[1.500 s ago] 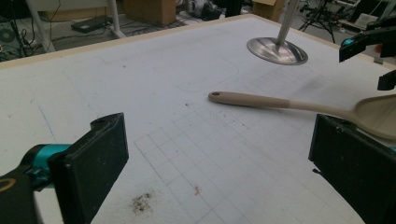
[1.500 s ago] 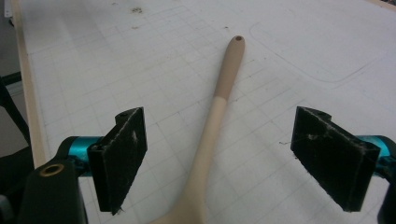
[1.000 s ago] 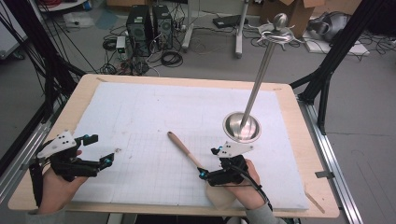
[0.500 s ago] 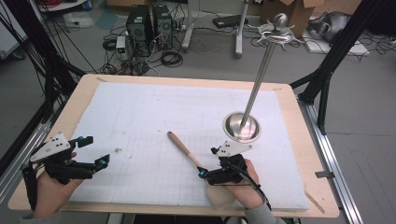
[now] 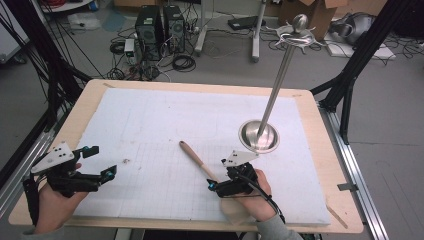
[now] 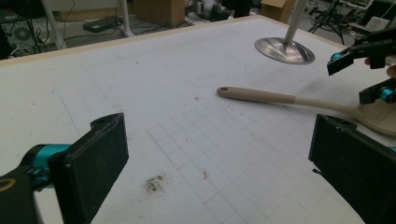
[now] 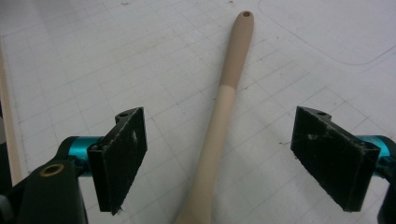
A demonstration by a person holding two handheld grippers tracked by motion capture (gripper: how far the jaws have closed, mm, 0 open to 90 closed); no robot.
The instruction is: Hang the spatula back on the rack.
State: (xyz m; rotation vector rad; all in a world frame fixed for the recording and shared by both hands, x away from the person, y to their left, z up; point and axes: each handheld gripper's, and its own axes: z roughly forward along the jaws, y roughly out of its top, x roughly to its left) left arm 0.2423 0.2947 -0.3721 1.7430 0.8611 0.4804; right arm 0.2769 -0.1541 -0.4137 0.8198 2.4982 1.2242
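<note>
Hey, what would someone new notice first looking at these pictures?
Probably the tall metal stand with its shiny round base, right of centre on the white mat. Next, the wooden spoon lying flat near the front, with the right gripper open over its bowl end. The left gripper, also open, sits near the mat's left edge.

Wooden spoon (image 5: 200, 162), light tan with a darker handle end, small hole at the tip, lying flat on the white counter (image 5: 150, 125)

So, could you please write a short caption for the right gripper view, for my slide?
Right gripper, jaws wide open, straddling the handle of a wooden spoon lying on the gridded white mat.
</note>
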